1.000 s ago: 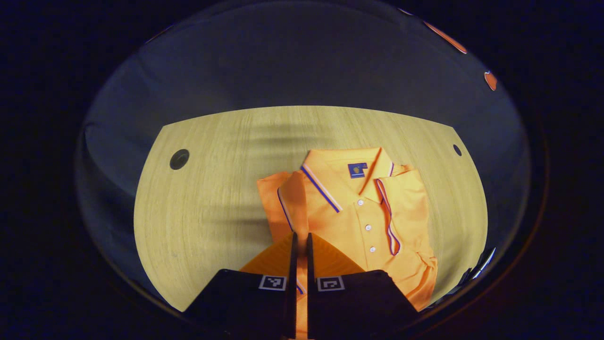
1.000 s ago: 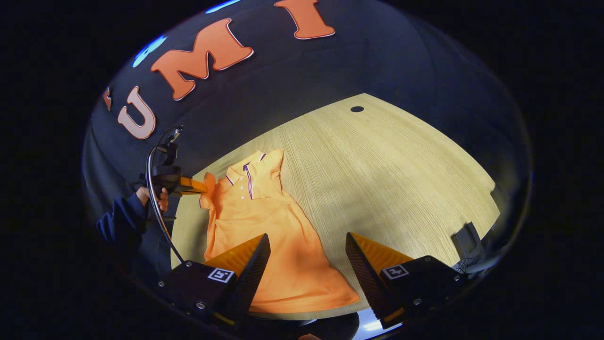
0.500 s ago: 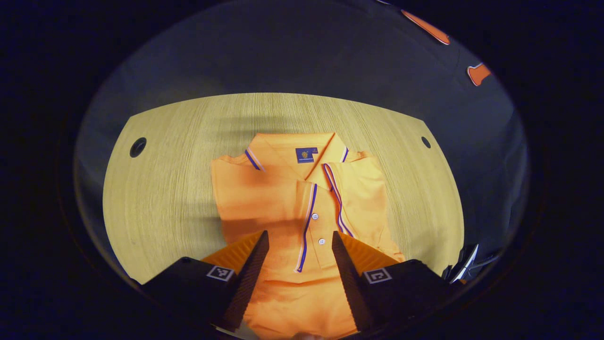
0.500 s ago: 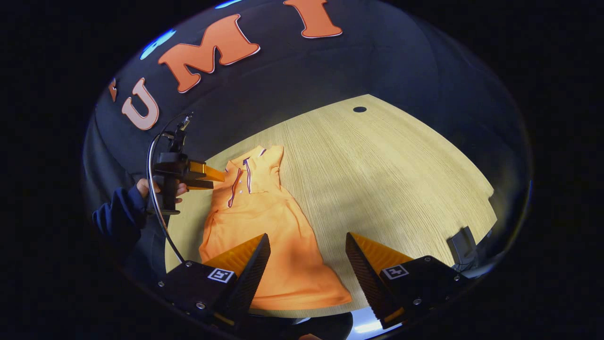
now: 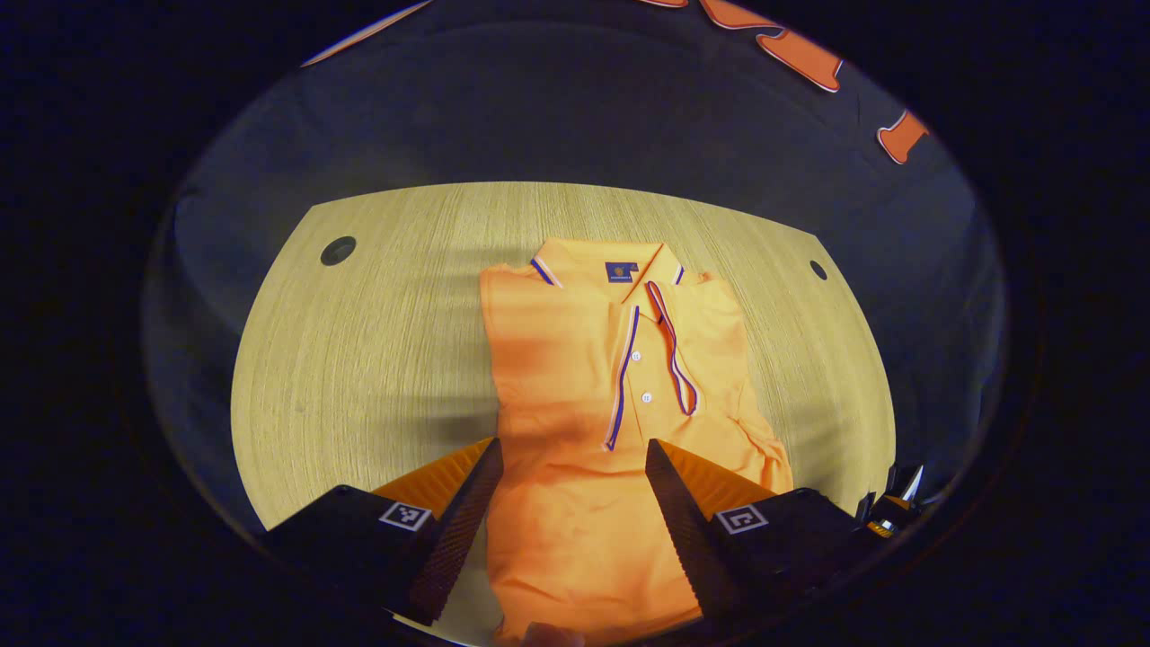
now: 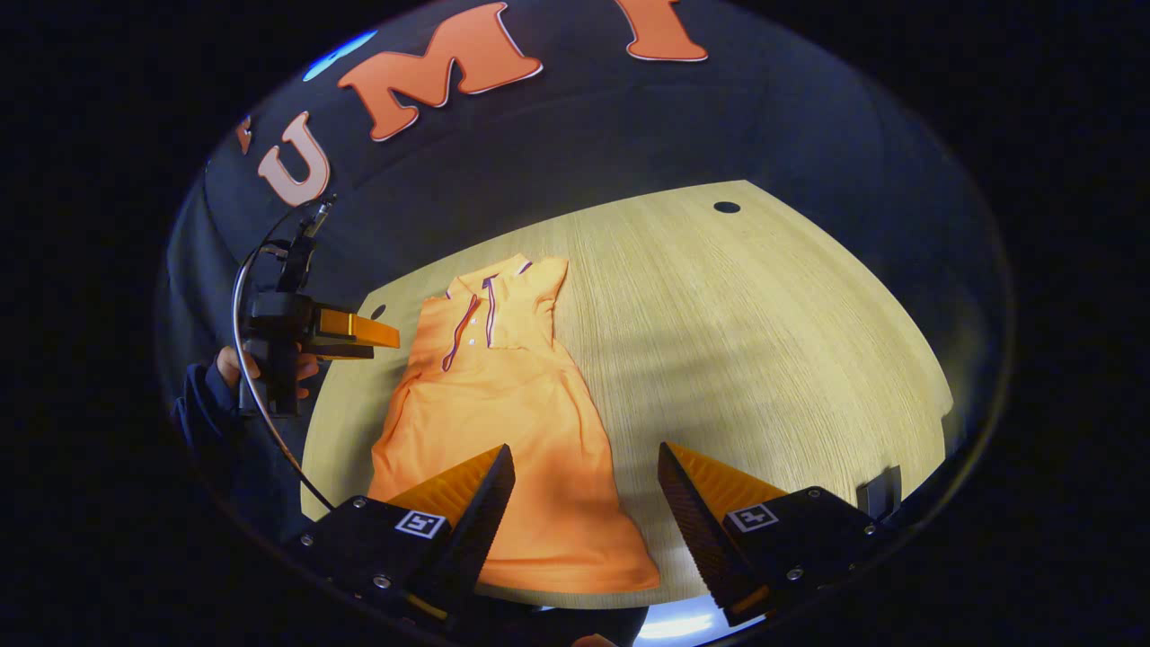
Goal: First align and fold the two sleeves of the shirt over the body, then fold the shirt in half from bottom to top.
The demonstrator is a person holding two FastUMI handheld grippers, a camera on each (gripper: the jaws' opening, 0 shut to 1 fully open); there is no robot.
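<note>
Since both sleeves look folded over the shirt [image 5: 575, 395], your left gripper [image 5: 572, 490] and right gripper [image 6: 584, 494], both wide open and empty, should grab the hem at 6 o'clock for the bottom-to-top fold

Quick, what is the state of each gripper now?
Left gripper: open, holding nothing, above the orange polo shirt.
Right gripper: open, holding nothing, above the shirt's bottom hem.
</note>
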